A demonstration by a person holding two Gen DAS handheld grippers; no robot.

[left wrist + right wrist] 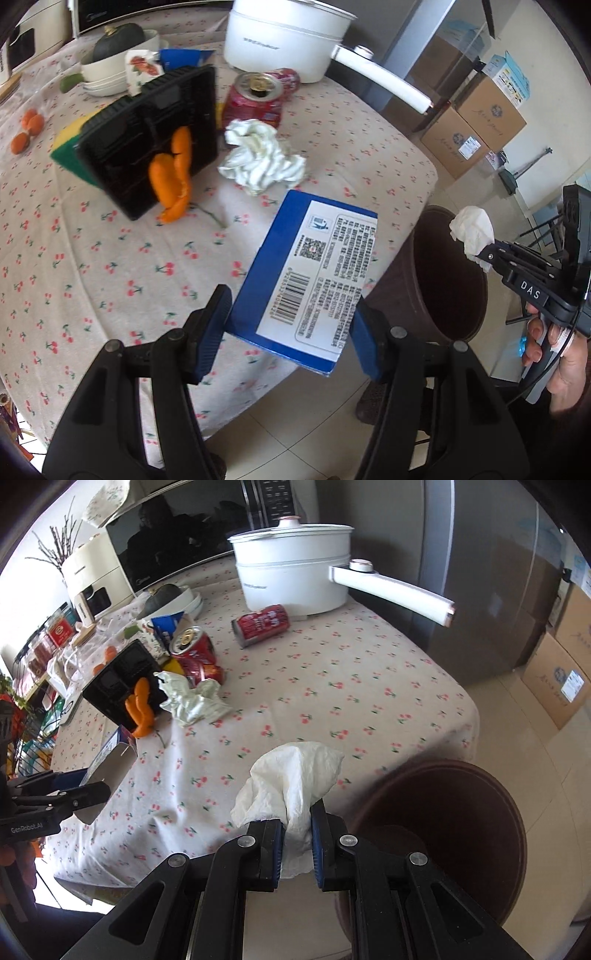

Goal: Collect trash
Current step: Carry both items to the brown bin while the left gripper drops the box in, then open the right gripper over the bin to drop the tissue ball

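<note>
My left claw (pixel 290 325) holds a blue box (pixel 310 273) by its two long sides, and the box hangs in the air over the edge of the tabletop (pixel 110 266), near the brown trash bin (pixel 443 280). My right claw (pixel 297 834) is closed on a white tissue (pixel 291 775), just beside the bin's rim (pixel 443 775) on the floor.

I think the box is light and quite stiff, but its printed faces look smooth, so I keep the pads on the narrow sides where the cardboard does not bend. The tissue is very soft and weighs almost nothing; a pinch in the thick middle is enough, and it may stick to the pads when I let go.

On the tabletop there remain a crumpled white paper (pixel 264 155), a crushed red can (pixel 256 99), another can (pixel 262 624) lying on its side, and orange peel (pixel 171 173) in a black tray (pixel 147 122).
</note>
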